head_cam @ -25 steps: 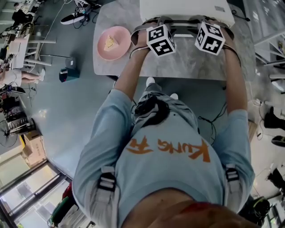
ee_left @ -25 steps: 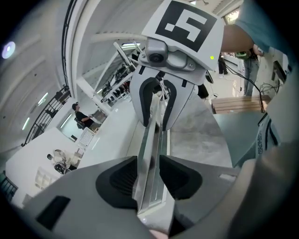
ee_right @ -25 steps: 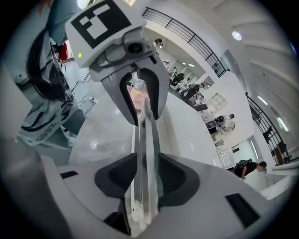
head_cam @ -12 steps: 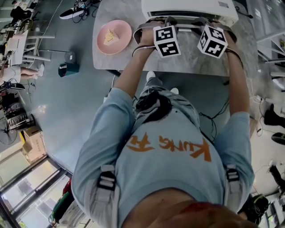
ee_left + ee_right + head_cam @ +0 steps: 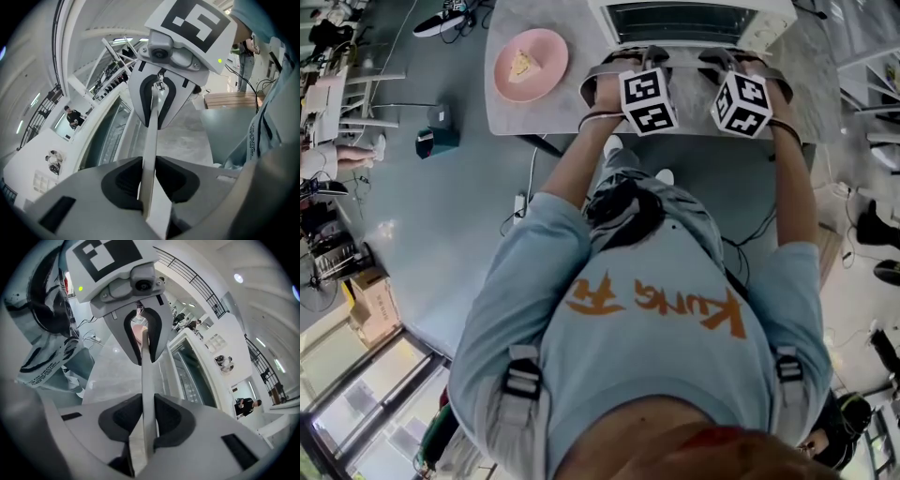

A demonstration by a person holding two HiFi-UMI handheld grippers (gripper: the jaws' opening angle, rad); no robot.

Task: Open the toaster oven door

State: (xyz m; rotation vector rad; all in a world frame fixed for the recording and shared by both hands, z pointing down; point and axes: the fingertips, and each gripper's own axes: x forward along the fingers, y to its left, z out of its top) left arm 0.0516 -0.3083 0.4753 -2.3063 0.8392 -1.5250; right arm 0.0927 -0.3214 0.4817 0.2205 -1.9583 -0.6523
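**Fig.** Toaster oven (image 5: 766, 26) at the far side of the bench (image 5: 553, 112), its door (image 5: 675, 21) facing the person. The handle (image 5: 151, 136), a bar running left to right across the door front, passes through both tools. The left tool (image 5: 149, 180) and right tool (image 5: 145, 420) are closing with their pads on it, side by side. Opening probably needs an even pull toward the person.

Jaws closing on door handle (image 5: 146, 376)
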